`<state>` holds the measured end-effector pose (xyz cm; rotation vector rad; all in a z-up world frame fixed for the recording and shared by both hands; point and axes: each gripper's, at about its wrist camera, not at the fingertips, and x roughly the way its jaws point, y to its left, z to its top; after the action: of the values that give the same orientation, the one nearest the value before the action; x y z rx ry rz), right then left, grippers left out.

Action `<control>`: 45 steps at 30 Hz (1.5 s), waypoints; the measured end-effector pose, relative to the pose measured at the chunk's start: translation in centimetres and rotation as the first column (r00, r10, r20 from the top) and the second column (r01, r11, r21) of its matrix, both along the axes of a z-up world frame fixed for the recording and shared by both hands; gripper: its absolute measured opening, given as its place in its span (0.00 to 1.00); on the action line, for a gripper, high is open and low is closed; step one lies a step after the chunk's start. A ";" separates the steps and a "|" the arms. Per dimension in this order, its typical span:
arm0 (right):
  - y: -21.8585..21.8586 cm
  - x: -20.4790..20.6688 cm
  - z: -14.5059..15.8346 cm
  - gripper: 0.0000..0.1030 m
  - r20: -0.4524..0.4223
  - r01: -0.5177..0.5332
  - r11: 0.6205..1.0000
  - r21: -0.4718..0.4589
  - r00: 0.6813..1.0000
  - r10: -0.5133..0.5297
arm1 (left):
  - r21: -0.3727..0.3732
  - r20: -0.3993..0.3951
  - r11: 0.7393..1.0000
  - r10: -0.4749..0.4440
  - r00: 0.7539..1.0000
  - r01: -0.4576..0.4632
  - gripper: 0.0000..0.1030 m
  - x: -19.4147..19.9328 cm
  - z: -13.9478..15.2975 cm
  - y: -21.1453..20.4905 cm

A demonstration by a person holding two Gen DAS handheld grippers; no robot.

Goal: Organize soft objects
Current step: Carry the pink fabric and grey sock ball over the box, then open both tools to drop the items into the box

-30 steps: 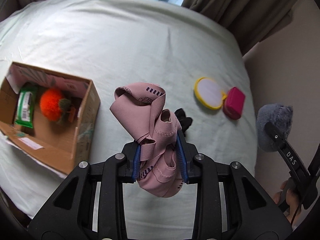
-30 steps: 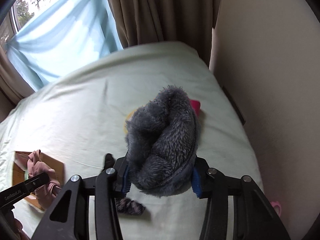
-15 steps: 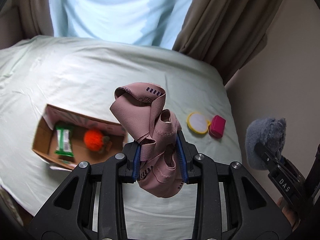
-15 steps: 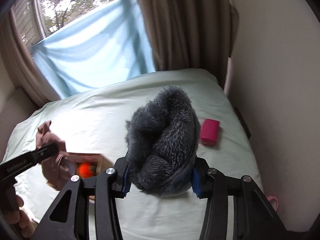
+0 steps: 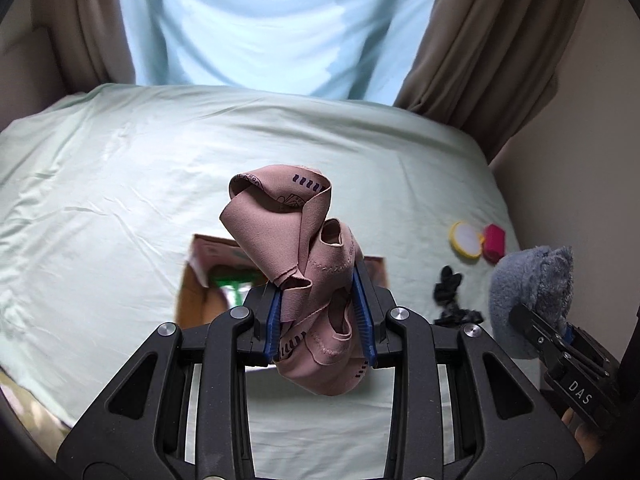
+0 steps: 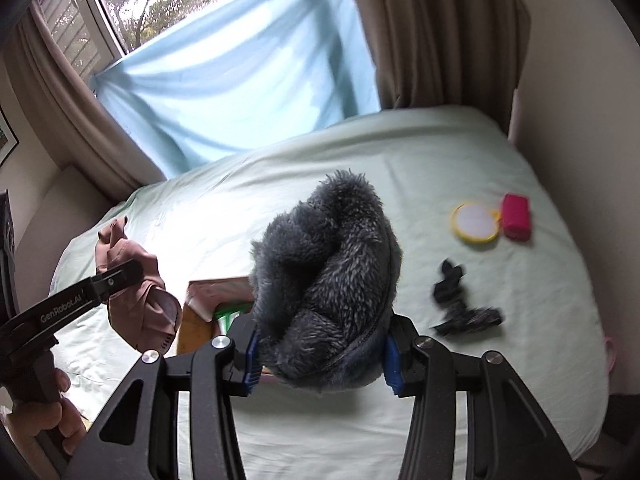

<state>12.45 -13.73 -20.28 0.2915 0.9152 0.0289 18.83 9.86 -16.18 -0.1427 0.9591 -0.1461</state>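
**Both grippers loaded, held above the bed**

Bed (image 5: 120, 184): pale green sheet, fills most of both views. Light blue curtain (image 5: 264, 24) behind it at 12 o'clock, brown drapes (image 5: 480, 40) either side.

Cardboard box (image 5: 192, 296): open top, sits on the sheet near centre in the left wrist view, mostly hidden behind the left gripper's load. Green packet (image 5: 236, 280) partly visible inside. In the right wrist view the box (image 6: 208, 292) shows at 9 o'clock of the grey item, again partly covered.

Grey fuzzy item (image 6: 328, 280): pinched between the right gripper (image 6: 320, 352) pads, bulk sticking up past the fingertips, clear of the sheet. In the left wrist view it shows at 3–4 o'clock near the frame edge.

Pink fabric (image 5: 304, 272): bunched stretchy piece with dark printed marks, clamped in the left gripper (image 5: 320, 320), blue pads pressing both sides, folds standing up above the jaws and a lump hanging below. Off the bed, box behind it in that view. In the right wrist view it's at 9 o'clock; a hand (image 6: 44, 412) on the gripper handle shows at 8 o'clock.

Black fabric scrap (image 6: 460, 304): crumpled on the sheet, 3 o'clock of the grey item.

Yellow-rimmed round pad (image 6: 475, 222), white centre, flat on the sheet at 2 o'clock; magenta block (image 6: 517, 216) just beside it, on its right. Touching or not: cannot tell.
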 end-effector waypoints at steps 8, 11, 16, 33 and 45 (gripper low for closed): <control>6.5 3.3 -4.7 0.42 -0.114 -0.010 1.000 0.025 0.993 0.013 | 0.075 -0.080 0.996 -0.047 0.996 0.053 0.27 3.9 -4.7 6.5; 8.9 4.4 -6.7 0.42 -0.159 -0.056 0.998 -0.012 0.986 0.053 | 0.086 -0.127 0.993 -0.064 0.990 0.076 0.27 5.4 -7.1 7.5; 10.9 6.2 -10.6 0.42 -0.236 -0.114 0.993 -0.041 0.966 0.102 | 0.097 -0.205 0.988 -0.100 0.974 0.122 0.27 7.7 -11.2 7.5; 9.9 10.9 -20.0 0.42 -0.453 -0.121 0.992 -0.039 0.887 0.090 | 0.099 -0.435 0.953 -0.217 0.874 0.286 0.27 13.0 -21.9 1.6; 10.8 10.5 -20.4 0.82 -0.425 -0.222 0.968 -0.117 0.892 0.153 | 0.104 -0.451 0.926 -0.281 0.847 0.362 0.99 14.2 -23.0 0.9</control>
<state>22.97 -2.88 -40.66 0.0519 1.3598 0.0735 33.02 10.74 -39.17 0.1721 1.4317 -0.3463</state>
